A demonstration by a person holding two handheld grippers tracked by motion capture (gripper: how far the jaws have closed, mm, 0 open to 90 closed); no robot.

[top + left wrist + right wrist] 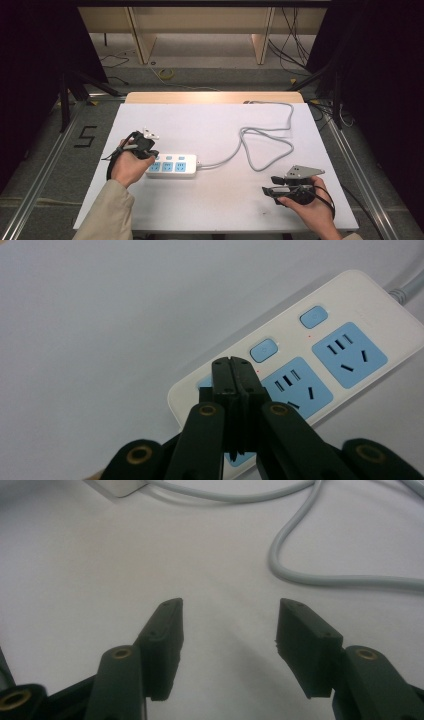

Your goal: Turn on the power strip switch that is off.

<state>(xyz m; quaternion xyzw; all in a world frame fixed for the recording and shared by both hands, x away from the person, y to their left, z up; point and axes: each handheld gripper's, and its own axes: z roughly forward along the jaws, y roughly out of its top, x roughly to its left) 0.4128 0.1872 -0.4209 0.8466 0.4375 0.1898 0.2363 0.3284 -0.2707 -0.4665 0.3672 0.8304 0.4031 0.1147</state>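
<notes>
On a white table [210, 210], near its middle: a white power strip [172, 166] with three blue sockets, lying flat. Beyond the strip, a bare wooden edge of the table; farther off, grey floor, wooden furniture legs, a yellow coil and loose black cables. Left of the strip, on the floor, a black "5" mark [86, 136]. Dark curtains [30, 75] on both sides, metal rails [40, 170] along the floor.

From the strip's right end, a grey cord [265, 145] looping across the table toward the far edge.

At the strip's left end, the left gripper [150, 154], held in the left hand [129, 167], a beige sleeve [107, 212] behind it. In the left gripper view, left gripper [234, 371] with jaws pressed together, nothing between them, tips over the strip's [300, 355] leftmost socket area, just beside a blue switch button [264, 350]; contact with the strip impossible to tell.

Well right of the strip, near the table's front edge, the right gripper [266, 192] in the right hand [307, 210], pointing toward the strip. In the right gripper view, right gripper [229, 625] with jaws spread wide and empty above bare table, the cord [300, 535] curving beyond, a corner of the strip [117, 486] at the top.
</notes>
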